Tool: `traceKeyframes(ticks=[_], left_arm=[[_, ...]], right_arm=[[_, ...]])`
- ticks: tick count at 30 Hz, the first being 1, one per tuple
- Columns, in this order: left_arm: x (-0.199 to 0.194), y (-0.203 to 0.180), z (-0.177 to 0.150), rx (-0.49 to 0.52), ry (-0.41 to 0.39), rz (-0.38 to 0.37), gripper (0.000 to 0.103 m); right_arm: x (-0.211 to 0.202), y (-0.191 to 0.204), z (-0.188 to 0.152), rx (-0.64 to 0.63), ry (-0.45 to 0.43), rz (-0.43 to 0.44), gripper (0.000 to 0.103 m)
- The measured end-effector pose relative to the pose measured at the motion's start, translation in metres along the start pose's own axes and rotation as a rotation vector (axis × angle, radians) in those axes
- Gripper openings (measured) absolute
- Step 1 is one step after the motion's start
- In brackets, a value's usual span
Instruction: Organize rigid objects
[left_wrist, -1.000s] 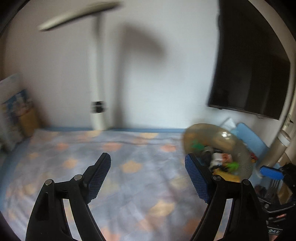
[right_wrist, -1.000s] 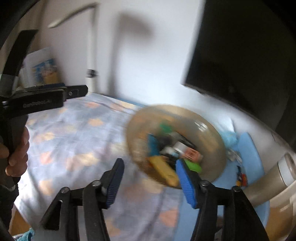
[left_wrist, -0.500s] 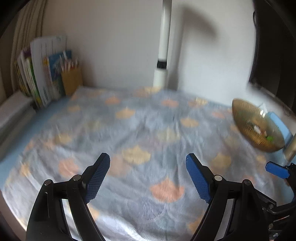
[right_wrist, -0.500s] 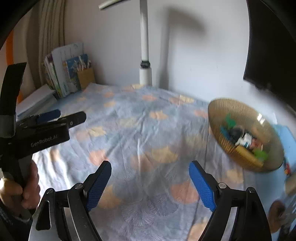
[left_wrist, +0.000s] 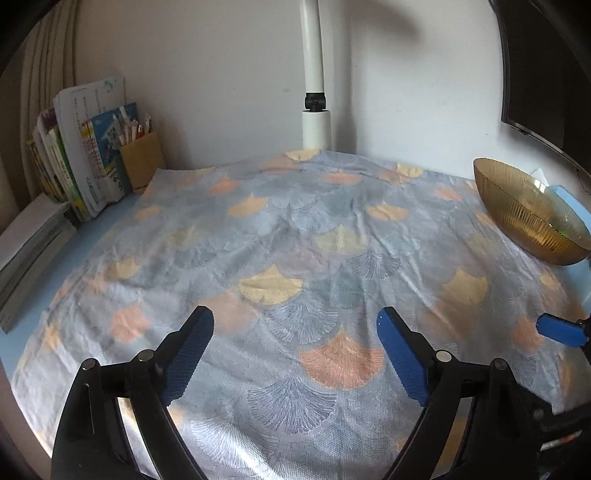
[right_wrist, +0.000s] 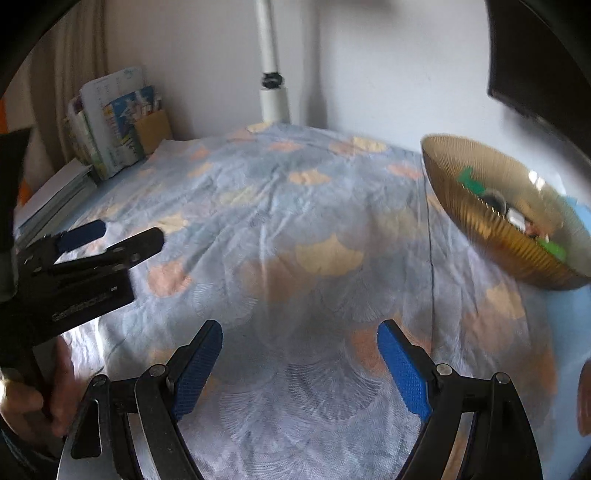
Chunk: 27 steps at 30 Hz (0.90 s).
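From the left wrist view, a thin printed cloth (left_wrist: 295, 240), creased, with fan-shaped leaves in peach, yellow and grey-blue, is covering the table. A ribbed amber glass bowl (left_wrist: 532, 214), round and shallow, is sitting at the cloth's right edge toward the far corner, tilted so that its mouth is facing up and to the right. The left gripper (left_wrist: 295, 350) is hovering over the near edge with its jaws wide apart; they have just been opening further, and only bare cloth is showing between the textured blue pads. A white lamp post (left_wrist: 314, 74) is standing at the far edge, and books (left_wrist: 85, 147) with a cardboard pen holder (left_wrist: 142, 162) are standing at the far left corner.

From the right wrist view, the right gripper (right_wrist: 299, 365) is hanging over the near edge, jaws spread wide after opening, gripping nothing. The bowl (right_wrist: 491, 221) is lying at the right edge, blurred, holding small rigid pieces (right_wrist: 513, 218) in green, white and black. A hand (right_wrist: 33, 398) is gripping the left gripper's black handle at the left.
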<state>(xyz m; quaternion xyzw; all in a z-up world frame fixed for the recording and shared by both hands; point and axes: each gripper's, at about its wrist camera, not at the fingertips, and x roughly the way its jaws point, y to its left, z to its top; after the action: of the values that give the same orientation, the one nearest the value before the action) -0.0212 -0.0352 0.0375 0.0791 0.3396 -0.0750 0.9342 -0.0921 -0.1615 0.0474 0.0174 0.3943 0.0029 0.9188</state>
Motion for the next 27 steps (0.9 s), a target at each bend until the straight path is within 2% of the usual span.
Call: traceKeyframes(ticks=[5,27], left_arm=[[-0.002,0.001,-0.001,-0.009,-0.008,0.009,0.090],[0.001,0.009,-0.001,-0.044,0.011,-0.013,0.090]], right_arm=[[-0.002,0.013,-0.001,-0.071,-0.013,-0.024,0.089],[0.010,0.002,0.001,-0.038,0.044,-0.004,0.089]])
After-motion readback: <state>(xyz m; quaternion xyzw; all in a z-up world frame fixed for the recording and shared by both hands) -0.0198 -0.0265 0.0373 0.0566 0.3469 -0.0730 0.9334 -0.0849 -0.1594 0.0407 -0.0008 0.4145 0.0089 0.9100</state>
